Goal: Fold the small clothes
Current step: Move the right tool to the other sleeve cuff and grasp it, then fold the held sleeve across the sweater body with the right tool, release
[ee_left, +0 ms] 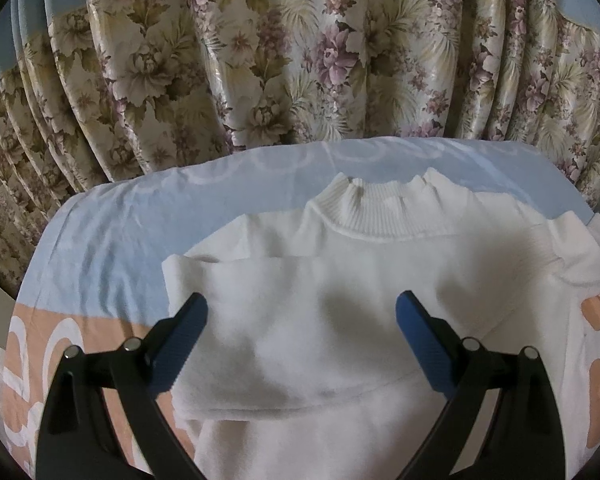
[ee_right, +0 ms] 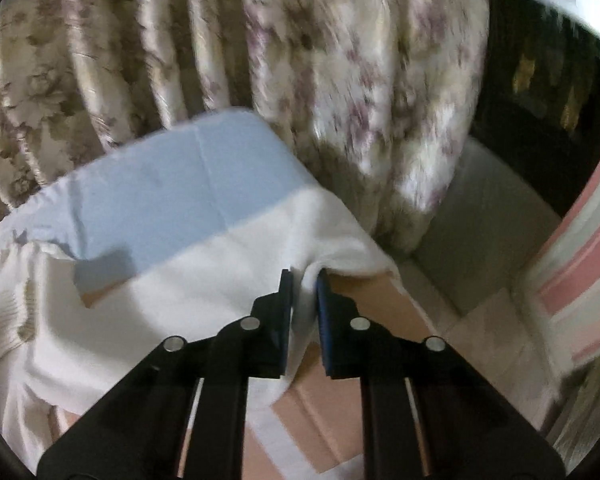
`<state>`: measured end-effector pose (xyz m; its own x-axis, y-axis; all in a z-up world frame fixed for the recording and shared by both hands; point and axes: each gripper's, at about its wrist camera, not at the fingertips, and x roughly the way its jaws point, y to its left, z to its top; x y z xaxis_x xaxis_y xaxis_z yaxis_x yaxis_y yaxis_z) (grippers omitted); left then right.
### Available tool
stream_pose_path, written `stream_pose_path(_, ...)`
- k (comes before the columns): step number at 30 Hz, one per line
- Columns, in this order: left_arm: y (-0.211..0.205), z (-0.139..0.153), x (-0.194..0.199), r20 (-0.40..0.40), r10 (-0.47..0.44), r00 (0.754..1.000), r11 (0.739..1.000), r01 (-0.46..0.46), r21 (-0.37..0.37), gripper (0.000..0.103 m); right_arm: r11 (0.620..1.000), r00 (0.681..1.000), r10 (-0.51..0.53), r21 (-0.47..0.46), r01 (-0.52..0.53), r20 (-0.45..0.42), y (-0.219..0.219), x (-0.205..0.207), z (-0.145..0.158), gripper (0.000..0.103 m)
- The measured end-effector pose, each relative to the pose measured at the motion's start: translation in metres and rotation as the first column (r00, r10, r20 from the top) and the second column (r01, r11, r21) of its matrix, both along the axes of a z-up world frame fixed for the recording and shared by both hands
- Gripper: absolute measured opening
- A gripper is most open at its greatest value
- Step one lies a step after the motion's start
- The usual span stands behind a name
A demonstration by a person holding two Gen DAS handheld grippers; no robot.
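While the left gripper (ee_left: 302, 312) hangs with its blue pads wide apart and holding nothing, the white knit sweater with a ribbed collar (ee_left: 340, 288) lies flat just below it on the blue and peach patterned bedsheet (ee_left: 100, 232), collar toward the floral pleated curtain (ee_left: 260, 60) and one sleeve already folded across the chest.

From the right wrist, the right gripper (ee_right: 304, 280) is pinched tight on a ridge of the sweater's outer edge (ee_right: 220, 280); the garment's body spreads to its left, so the fold likely carries that way.
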<state>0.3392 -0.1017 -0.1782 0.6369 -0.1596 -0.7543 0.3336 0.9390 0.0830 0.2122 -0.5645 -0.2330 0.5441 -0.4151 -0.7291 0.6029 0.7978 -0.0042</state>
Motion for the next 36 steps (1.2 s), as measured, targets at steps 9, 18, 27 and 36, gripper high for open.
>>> stream_pose_path(9, 0.011, -0.003, 0.0, -0.02, 0.017, 1.0, 1.0, -0.017, -0.007, 0.096, 0.948, 0.943, 0.315, -0.082, -0.307, 0.112, 0.121, 0.028, 0.069, 0.013)
stream_pose_path(18, 0.039, -0.001, -0.001, -0.041, 0.053, 0.998, 0.998, -0.054, -0.023, 0.096, 0.739, 0.74, 0.672, -0.081, -0.669, 0.015, 0.284, 0.071, 0.058, 0.012)
stream_pose_path(27, 0.056, -0.005, -0.006, -0.059, 0.067, 0.996, 0.997, -0.068, -0.028, 0.096, 0.612, 0.607, 0.785, 0.003, -0.791, -0.124, 0.337, 0.05, 0.009, 0.043)
stream_pose_path(36, 0.033, -0.002, -0.018, -0.066, -0.006, 0.998, 0.999, 0.003, -0.043, 0.096, 0.796, 0.805, 0.587, 0.123, -0.593, 0.087, 0.238, 0.019, 0.044, 0.062)
